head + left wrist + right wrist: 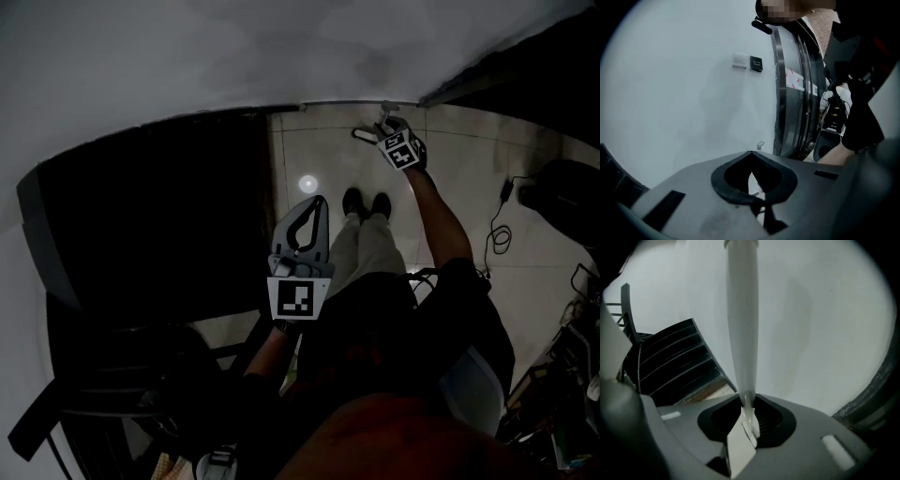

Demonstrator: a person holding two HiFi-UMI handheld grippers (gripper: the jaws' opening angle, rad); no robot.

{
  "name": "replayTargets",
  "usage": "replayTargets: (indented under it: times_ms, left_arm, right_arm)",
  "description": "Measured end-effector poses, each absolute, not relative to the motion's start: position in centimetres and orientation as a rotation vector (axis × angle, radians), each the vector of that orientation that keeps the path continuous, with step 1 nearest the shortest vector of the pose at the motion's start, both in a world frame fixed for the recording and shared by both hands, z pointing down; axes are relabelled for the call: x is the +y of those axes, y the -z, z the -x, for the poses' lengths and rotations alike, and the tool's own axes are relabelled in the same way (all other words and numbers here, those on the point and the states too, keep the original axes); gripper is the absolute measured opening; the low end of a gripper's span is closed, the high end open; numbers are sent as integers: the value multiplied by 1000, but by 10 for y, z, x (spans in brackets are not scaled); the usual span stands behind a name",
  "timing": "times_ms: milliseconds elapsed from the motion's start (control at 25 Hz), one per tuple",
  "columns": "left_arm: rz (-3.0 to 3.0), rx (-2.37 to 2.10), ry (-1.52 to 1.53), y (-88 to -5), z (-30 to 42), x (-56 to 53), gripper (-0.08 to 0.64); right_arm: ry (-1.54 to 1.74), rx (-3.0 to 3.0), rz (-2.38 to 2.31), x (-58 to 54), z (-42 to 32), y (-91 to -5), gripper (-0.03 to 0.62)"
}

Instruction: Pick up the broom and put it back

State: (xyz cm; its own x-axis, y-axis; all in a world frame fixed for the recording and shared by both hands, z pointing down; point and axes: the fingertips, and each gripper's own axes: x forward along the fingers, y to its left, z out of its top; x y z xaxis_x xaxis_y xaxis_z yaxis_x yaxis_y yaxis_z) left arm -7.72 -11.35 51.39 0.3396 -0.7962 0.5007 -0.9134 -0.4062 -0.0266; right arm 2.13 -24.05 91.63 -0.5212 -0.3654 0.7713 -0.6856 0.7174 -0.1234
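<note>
The broom shows as a white handle (742, 324) running straight up from the jaws in the right gripper view, in front of a pale wall. My right gripper (747, 404) is shut on it. In the head view the right gripper (386, 124) is stretched far forward, low by the foot of the wall, with a pale part of the broom (366, 135) beside it. My left gripper (313, 202) hangs nearer, over the floor by the dark table, its jaws meeting at the tips with nothing between them. The broom's head is hidden.
A large dark table (159, 225) fills the left side. A black slatted chair (675, 366) stands left of the handle. Cables (497, 234) and dark gear lie on the tiled floor at right. A dark door frame (787, 93) and wall switch (739, 60) are ahead.
</note>
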Motion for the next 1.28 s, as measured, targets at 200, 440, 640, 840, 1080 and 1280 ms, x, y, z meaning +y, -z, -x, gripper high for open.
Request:
replayTargets:
  times_ms: [200,440,640,840,1080,1280]
  left_arm:
    - [-2298,-1483,-616,-520,68,-109,5]
    - [-2224,-1527,-601,-519,71,-93,5]
    - [-2160,-1465,-280,-504,87,-65,6]
    - [-2274,-1294,-151,-474,81,-30,5]
    - [-2437,-1183,-110,-417,89,90,5]
    - [-2581,-1122,-28,-388,96,181,5]
  right_arm:
    - [-769,-2188,-1082,-310,-41,-900,150]
    - [-971,-2252,-1407,-302,-74,-846,143]
    - [-996,-2419,-1408,-201,-60,-735,61]
    - [-913,-2630,-1279,-97,-29,-616,26]
    - [-719,-2789,-1278,54,5,-494,2]
    - [-635,-2774,-1461,155,12,-437,2]
